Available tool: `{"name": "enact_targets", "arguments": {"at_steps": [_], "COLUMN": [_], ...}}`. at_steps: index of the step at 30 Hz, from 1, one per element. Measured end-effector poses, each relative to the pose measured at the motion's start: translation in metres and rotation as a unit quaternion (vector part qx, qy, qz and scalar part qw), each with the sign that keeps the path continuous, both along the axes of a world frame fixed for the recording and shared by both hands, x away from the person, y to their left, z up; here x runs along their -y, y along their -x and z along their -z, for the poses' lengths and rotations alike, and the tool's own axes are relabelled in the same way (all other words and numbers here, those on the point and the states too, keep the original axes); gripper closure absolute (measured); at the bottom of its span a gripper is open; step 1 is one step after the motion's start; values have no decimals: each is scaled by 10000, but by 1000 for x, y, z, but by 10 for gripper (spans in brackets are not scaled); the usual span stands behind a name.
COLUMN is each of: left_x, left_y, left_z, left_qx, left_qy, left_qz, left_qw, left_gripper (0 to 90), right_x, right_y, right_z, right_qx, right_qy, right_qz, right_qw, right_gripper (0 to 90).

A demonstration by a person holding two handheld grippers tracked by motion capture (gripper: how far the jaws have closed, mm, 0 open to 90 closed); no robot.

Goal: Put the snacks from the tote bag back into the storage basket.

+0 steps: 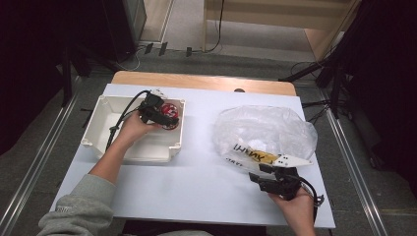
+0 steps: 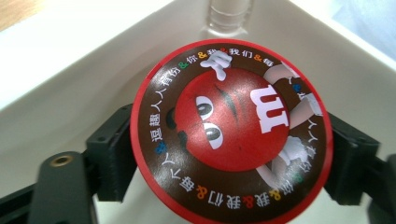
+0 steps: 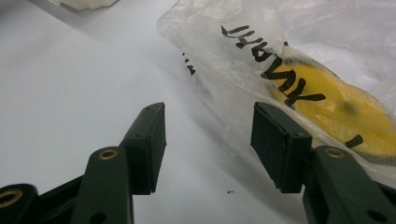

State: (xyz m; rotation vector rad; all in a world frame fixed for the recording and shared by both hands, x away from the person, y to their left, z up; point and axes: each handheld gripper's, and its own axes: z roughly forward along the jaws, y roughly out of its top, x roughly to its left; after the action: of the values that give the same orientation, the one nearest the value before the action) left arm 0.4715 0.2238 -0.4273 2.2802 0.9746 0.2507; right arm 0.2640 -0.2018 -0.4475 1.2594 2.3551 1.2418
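The left gripper [image 1: 164,115] sits inside the white bin [image 1: 105,115] at the far left of the table [image 1: 196,182]. Its jaws stand wide on either side of a round red-and-brown candy tub [image 2: 232,126]; whether the pads press on it cannot be told. The right gripper [image 3: 208,147] rests at the near right, jaws apart and empty, just beside a clear plastic bag [image 3: 299,42] with black lettering and a yellow patch.

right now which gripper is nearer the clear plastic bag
Right. The right gripper sits open at the plastic bag's near edge, jaws just beside it. The left gripper is across the table, inside the white bin around a round candy tin.
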Motion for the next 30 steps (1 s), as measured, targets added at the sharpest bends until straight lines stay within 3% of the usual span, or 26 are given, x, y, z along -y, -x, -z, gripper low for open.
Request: {"name": "enact_targets", "arguments": {"at_steps": [3, 13, 19, 22, 25, 28, 30], "left_x": [-2, -12, -26, -31, -36, -42, -43], "left_y": [2, 13, 20, 26, 32, 40, 45], "left_z": [-4, -18, -28, -31, -33, -34, -34], "left_qx": [-3, -9, 12, 13, -37, -119, -128], "left_qy": [-11, -16, 210, 196, 139, 336, 256], "left_qz": [-35, -28, -190, -225, -217, -172, -143], "left_qw": [10000, 10000, 9996, 9996, 9997, 9992, 9995], "left_gripper": [143, 146, 157, 172, 207, 330, 368], "right_x": [0, -3, -4, -5, -6, -7, -7], "right_y": [0, -3, -5, -6, -7, -8, -9], "right_z": [0, 0, -1, -1, -1, -1, -1], "right_qx": [-2, 2, 4, -1, -4, 5, -3], "right_qy": [1, -5, -2, -9, -5, -9, -8], "right_qz": [-14, -85, -106, -137, -160, -187, -204], "right_qw": [10000, 10000, 9999, 9999, 9999, 9998, 9998], "right_gripper": [462, 462, 462, 462, 462, 462, 462]}}
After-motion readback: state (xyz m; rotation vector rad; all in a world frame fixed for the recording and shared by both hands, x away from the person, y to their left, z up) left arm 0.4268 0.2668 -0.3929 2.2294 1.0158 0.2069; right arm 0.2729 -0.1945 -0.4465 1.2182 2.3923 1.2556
